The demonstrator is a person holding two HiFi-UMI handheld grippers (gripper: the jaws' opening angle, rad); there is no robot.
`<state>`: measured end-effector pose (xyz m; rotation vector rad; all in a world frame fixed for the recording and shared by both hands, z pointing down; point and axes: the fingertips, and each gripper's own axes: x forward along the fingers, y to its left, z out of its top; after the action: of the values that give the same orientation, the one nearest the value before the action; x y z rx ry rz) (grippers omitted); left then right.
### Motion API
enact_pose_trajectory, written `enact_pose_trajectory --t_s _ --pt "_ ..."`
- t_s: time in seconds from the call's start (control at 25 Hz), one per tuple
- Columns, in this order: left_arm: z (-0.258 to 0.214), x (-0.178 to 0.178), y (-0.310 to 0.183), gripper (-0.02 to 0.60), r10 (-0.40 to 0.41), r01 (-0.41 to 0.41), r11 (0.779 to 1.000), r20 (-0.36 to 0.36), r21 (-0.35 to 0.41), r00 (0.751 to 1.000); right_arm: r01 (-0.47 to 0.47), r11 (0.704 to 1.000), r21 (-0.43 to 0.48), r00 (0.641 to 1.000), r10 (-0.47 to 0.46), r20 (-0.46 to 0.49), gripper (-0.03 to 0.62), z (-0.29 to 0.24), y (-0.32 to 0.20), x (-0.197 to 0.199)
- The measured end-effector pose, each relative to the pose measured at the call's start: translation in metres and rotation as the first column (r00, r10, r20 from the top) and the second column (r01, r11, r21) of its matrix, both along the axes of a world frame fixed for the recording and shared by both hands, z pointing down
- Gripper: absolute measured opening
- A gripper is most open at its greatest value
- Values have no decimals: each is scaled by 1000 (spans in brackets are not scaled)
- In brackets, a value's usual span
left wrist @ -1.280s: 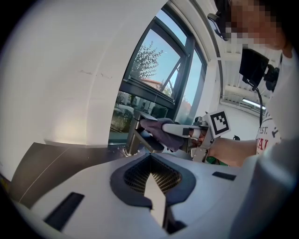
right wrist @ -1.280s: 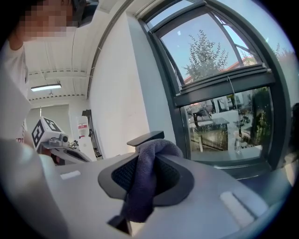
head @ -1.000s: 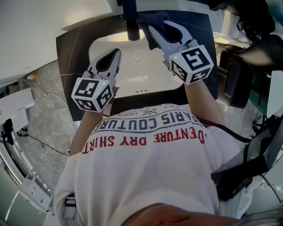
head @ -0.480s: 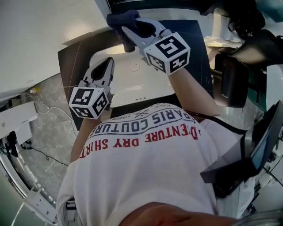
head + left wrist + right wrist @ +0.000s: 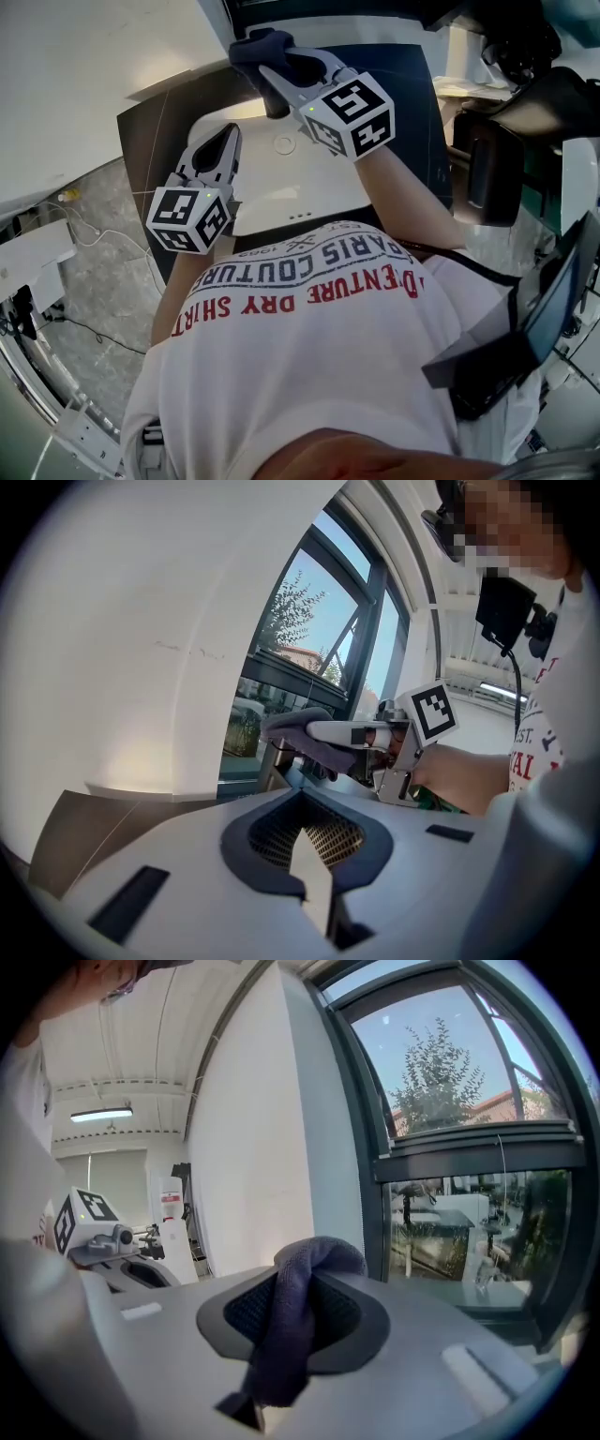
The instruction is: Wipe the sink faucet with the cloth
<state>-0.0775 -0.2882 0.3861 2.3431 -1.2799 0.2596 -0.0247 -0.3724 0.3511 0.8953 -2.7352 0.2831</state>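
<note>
In the head view the dark faucet [image 5: 276,101] rises at the back of the white sink [image 5: 291,192]. My right gripper [image 5: 272,67] is over the faucet's top, shut on a dark blue cloth [image 5: 255,47] bunched at its tip. The right gripper view shows the cloth [image 5: 300,1288] clamped in the right gripper [image 5: 272,1372] and folded over the jaws. My left gripper [image 5: 232,133] hovers over the sink's left side, shut and holding nothing. In the left gripper view, the left gripper [image 5: 314,874] points at the cloth [image 5: 300,728] and the faucet [image 5: 272,763].
A dark counter [image 5: 150,122] surrounds the sink, with a white wall [image 5: 84,56] to the left. A window [image 5: 469,1147] stands behind the faucet. The drain [image 5: 284,143] lies in the basin. Dark equipment [image 5: 492,169] sits to the right.
My right gripper carried the cloth left and farther back, from beside the faucet to over its top. The left gripper shifted only slightly.
</note>
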Motion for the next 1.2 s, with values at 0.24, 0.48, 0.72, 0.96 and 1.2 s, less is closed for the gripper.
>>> enact_pose_trajectory --t_s 0.24,0.48,0.72,0.96,1.2 --pt "5 -8 -8 2 -14 14 1000 -10 -8 1000 -23 999 -36 1000 23 18 69 -1 -26 -3" --pt "13 -18 -14 2 -22 22 1000 -19 -17 1000 -71 997 -15 997 71 19 69 0 -62 -9" --pt "19 -20 -22 2 -7 6 1000 -39 -31 999 -80 997 -5 997 80 15 69 -6 -73 -11" --pt "16 -17 -17 2 35 -36 999 -40 -16 999 -46 997 55 997 43 67 69 -39 -30 3" --pt "-18 14 31 0 57 -56 997 -17 58 998 21 997 75 999 -24 35 69 -53 69 43"
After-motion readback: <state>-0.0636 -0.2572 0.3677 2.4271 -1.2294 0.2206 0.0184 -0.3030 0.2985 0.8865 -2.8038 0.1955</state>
